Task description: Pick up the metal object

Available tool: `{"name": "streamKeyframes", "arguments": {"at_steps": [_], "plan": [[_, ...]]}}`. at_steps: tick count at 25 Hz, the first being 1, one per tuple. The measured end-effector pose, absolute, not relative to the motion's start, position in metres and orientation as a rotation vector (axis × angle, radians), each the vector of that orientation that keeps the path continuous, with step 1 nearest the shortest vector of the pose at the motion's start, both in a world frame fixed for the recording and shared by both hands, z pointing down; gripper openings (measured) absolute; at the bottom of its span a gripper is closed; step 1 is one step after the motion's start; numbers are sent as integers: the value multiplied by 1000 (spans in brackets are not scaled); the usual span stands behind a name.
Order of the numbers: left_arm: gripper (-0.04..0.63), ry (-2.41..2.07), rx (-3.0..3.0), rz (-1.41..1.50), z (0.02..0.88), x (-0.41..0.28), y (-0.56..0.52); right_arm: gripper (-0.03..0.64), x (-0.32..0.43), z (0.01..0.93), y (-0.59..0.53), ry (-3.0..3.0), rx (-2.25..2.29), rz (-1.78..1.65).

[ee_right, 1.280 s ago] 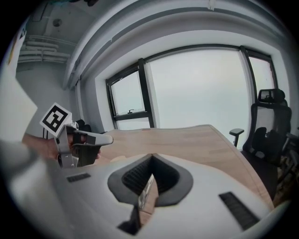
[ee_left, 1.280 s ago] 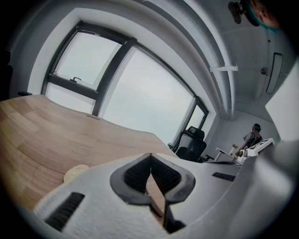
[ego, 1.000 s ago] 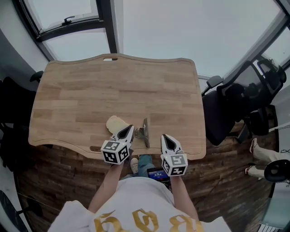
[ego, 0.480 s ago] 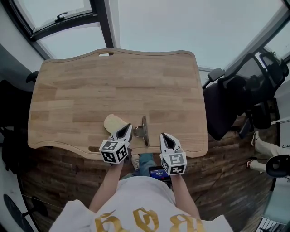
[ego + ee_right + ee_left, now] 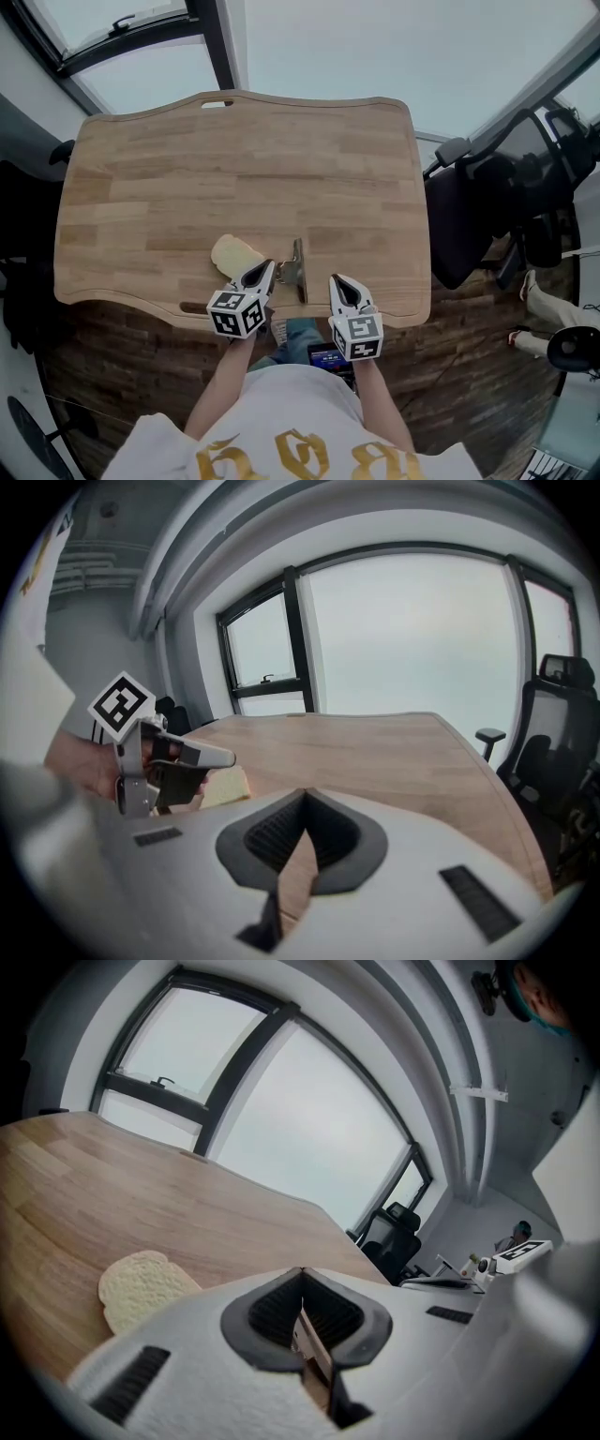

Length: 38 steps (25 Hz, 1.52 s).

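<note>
While both jaws stand closed on nothing, my left tool (image 5: 265,265) and right tool (image 5: 336,279) flank the metal object (image 5: 295,270), flat near the desk's (image 5: 234,169) front edge. Risks: pads skidding on flat metal, shoving it overboard, or clipping the bread (image 5: 234,255). Shirt (image 5: 281,459) lettering unreadable; markers only.

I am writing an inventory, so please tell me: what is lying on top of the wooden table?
A bread slice and the metal object lie near the table's front edge. The left tool covers the strip between them, so that part is unseen.
</note>
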State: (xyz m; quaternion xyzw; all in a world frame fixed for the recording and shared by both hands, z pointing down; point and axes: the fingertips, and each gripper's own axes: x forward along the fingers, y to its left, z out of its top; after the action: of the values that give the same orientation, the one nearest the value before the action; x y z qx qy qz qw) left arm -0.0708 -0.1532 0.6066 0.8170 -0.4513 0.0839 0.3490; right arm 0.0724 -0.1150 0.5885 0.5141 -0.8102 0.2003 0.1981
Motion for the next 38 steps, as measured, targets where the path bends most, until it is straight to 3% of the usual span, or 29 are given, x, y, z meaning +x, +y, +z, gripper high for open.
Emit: {"name": "streamKeyframes", "arguments": {"at_steps": [16,20,26,38], "plan": [[23,-1078,1991,272,658,-54,-139,11,76,626,-123,-2233,1368,633],[85,-1050,1947,280,669,-50,-138,11,76,634,-123,-2223,1355,661],[124,-998,1897,277,682,-40,-138,11,78,642,-123,-2207,1337,688],[100,-947,1843,287,695,-29,-142,12,88,652,-129,-2181,1327,714]]}}
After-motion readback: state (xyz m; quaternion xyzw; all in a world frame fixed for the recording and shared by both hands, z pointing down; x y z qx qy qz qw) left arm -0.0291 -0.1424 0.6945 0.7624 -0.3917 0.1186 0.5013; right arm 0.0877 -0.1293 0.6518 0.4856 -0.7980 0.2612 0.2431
